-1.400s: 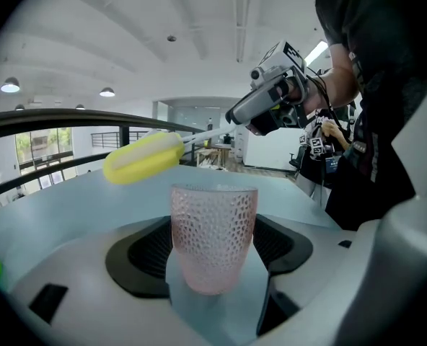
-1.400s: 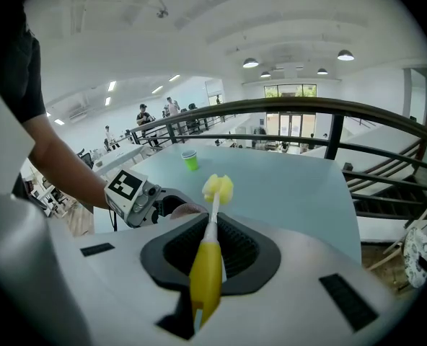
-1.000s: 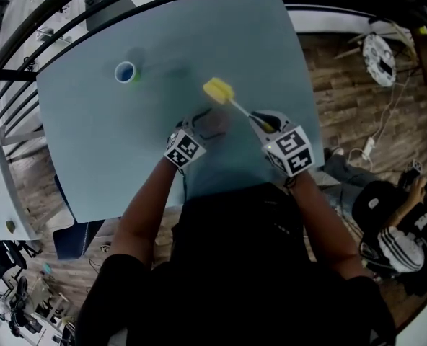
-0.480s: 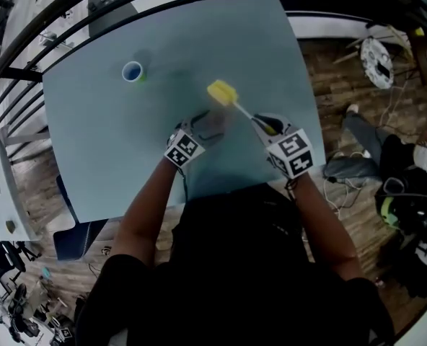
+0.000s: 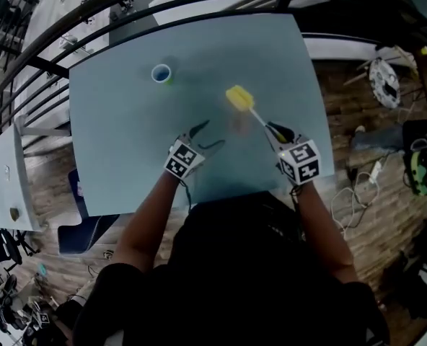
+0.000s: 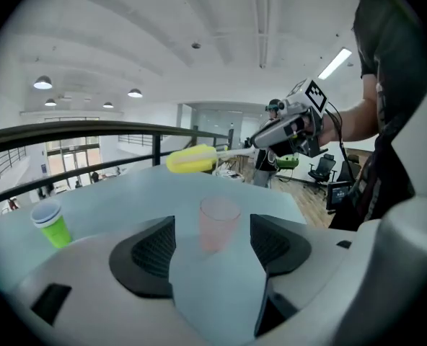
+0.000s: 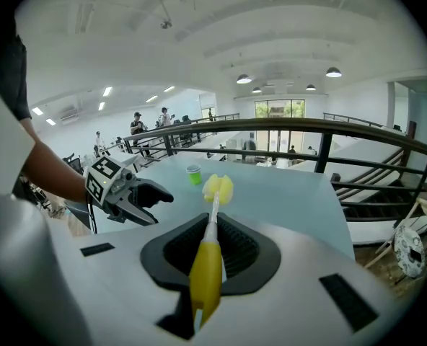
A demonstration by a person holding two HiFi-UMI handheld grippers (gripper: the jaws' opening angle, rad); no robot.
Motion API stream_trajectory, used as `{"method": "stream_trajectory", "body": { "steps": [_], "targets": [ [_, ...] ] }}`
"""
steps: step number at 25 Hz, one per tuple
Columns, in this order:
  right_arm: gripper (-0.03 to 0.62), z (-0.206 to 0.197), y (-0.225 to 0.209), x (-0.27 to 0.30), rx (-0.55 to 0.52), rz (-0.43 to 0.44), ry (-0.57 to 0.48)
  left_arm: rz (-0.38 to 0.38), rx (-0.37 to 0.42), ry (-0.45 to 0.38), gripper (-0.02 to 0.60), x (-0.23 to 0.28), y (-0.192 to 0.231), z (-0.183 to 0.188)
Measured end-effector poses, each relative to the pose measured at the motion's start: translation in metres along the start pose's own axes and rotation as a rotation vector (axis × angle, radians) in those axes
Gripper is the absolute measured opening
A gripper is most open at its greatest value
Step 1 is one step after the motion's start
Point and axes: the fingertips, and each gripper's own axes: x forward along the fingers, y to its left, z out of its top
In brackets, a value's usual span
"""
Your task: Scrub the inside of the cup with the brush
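The right tool (image 7: 212, 249) is clamping the yellow handle of the brush (image 7: 207, 265). It is carrying the brush with the white stem and the yellow sponge head pointing forward over the desk (image 5: 120, 128), probably so the head is leading into a cup mouth from above. The left tool (image 6: 213, 245) is standing wide open and holding nothing, with a clear pinkish cup (image 6: 218, 223) sitting upright on the desk just ahead of the gap between its jaws; that looks like lining up to steady the cup during scrubbing. I am judging this cup to be the one for scrubbing, though a green cup (image 5: 161, 73) with a blue rim is standing well apart, toward the far left of the desk. The left gripper view is showing the clear cup plainly, with the sponge head hanging above and beyond it, not touching. The head view is barely showing that cup, but it is laying out both tools and the green cup together. The right gripper view is showing the grip on the handle closest.
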Motion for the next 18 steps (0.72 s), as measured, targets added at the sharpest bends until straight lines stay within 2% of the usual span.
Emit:
{"method": "stream_trajectory", "body": {
  "steps": [7, 11, 13, 18],
  "targets": [
    [0.044, 0.020, 0.027, -0.010, -0.009, -0.026, -0.065, 0.093, -0.021, -0.139, 0.123, -0.066, -0.007, 0.050],
    [0.044, 0.027, 0.043, -0.019, -0.030, -0.028, -0.080, 0.160, -0.077, -0.199, 0.024, -0.100, -0.010, 0.068],
    [0.044, 0.029, 0.050, -0.028, -0.033, -0.026, -0.093, 0.183, -0.113, -0.212, 0.003, -0.110, -0.015, 0.074],
    [0.044, 0.023, 0.057, -0.048, -0.043, -0.005, -0.147, 0.227, -0.162, -0.236, 0.002, -0.116, -0.044, 0.086]
  ]
}}
